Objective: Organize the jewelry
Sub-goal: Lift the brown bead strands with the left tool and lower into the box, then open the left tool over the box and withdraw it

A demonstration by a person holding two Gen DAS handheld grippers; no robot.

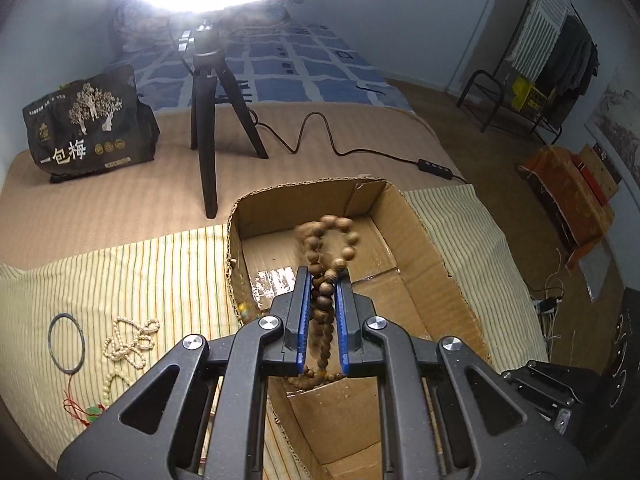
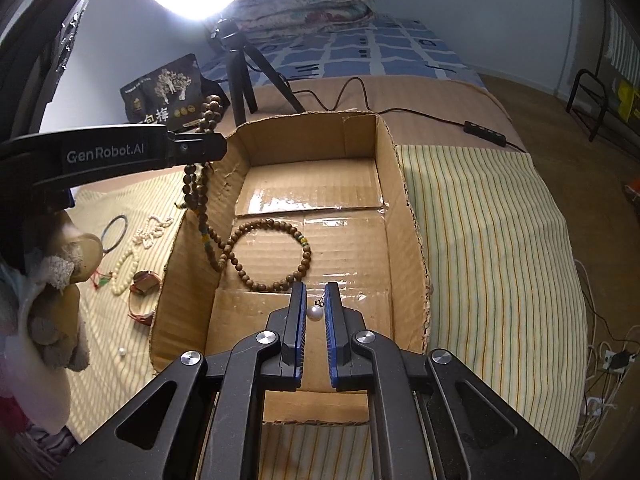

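My left gripper is shut on a long brown wooden bead strand and holds it over the open cardboard box. In the right wrist view the left gripper is at the box's left wall, and the strand hangs down with its lower loop lying on the box floor. My right gripper is above the near part of the box. A white pearl earring lies between its fingers, which stand slightly apart; I cannot tell whether they hold it.
On the striped cloth left of the box lie a dark bangle, a white pearl necklace, a jade pendant on red cord, a brown watch and a loose pearl. A tripod, its cable and a black bag stand behind.
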